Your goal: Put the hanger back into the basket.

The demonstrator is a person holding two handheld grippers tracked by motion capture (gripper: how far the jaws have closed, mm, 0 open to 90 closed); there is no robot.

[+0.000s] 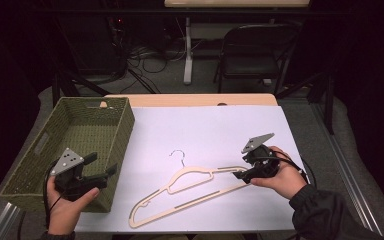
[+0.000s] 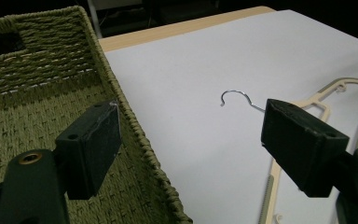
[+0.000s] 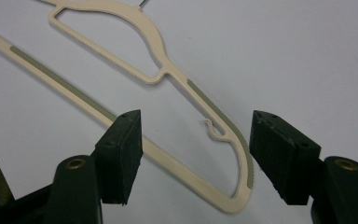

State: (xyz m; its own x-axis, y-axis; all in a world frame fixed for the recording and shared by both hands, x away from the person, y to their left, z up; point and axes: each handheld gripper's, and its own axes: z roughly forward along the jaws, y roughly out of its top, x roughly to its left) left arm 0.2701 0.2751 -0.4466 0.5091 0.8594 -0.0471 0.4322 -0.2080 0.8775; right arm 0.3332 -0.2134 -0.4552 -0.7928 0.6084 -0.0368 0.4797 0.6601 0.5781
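1. Lying flat on the white sheet (image 1: 220,125) that covers the worktop (image 1: 190,100) is a cream hanger (image 1: 180,192), its metal hook (image 1: 178,156) pointing toward the far edge and its long bar running slantwise from near-left to right.
2. Hovering at the hanger's right tip, the right hand-held gripper (image 1: 240,175) is sitting in the person's right hand (image 1: 280,177) — jaws spread wide, released, gripping nothing.
3. Looking along those jaws in the right gripper view, the hanger's rounded end (image 3: 235,198) is lying between the two black pads (image 3: 121,154), with its grey ribbed strip (image 3: 214,109) and a small notch hook (image 3: 212,130) in the gap; whether either pad is touching the plastic I cannot tell.
4. Waiting over on the left, the left hand-held gripper (image 1: 107,172) is being held in the left hand (image 1: 67,207) by the near right corner of the green woven basket (image 1: 35,165), well apart from the hanger.
5. Showing its own jaws in the left gripper view, that tool is also released — pads (image 2: 91,149) far apart, one in front of the basket's wall, the other in front of the hanger's arm (image 2: 349,86).
6. Standing at the worktop's left side, the basket is resting beside the sheet's left edge.
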